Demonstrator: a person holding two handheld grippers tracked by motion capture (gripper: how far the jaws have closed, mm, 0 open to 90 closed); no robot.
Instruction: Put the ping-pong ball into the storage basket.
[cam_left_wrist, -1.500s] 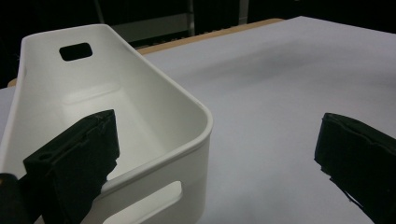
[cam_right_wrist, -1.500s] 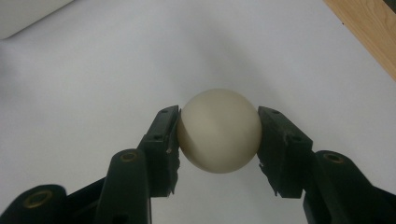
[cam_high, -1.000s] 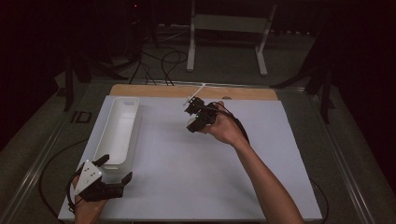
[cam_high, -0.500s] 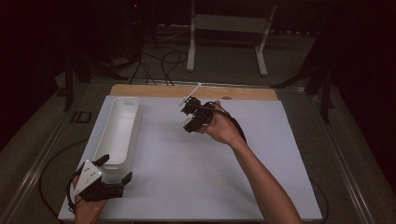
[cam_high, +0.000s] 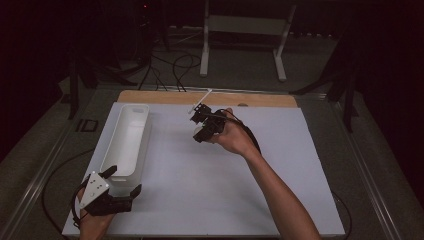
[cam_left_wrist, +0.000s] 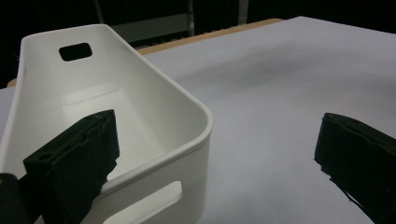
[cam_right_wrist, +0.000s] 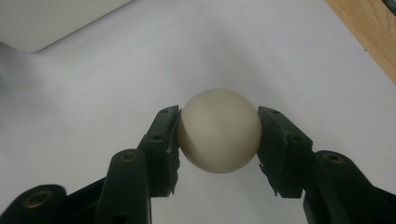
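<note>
A cream-white ball (cam_right_wrist: 218, 130) sits pinched between my right gripper's (cam_right_wrist: 218, 122) two black pads, held above the white sheet. From above, that right gripper (cam_high: 200, 129) hovers over the sheet's back middle, with the ball (cam_high: 198, 132) at its tip. A long white bin (cam_high: 131, 107) lies along the left side, and I see nothing inside it. At the bin's near end my left gripper (cam_high: 124, 181) stands open. In the left gripper view one jaw reaches over the bin's rim (cam_left_wrist: 201, 126) and the other stays outside over the sheet; the left gripper (cam_left_wrist: 219, 140) holds nothing.
The white sheet (cam_high: 200, 190) covers the table, and a wooden strip (cam_high: 260, 99) shows along its back edge. A white metal stand (cam_high: 245, 25) and cables (cam_high: 170, 65) lie on the floor beyond. A small dark object (cam_high: 87, 125) sits left of the bin.
My right gripper has drifted slightly left with the ball still in it. The left gripper has stayed where it was.
</note>
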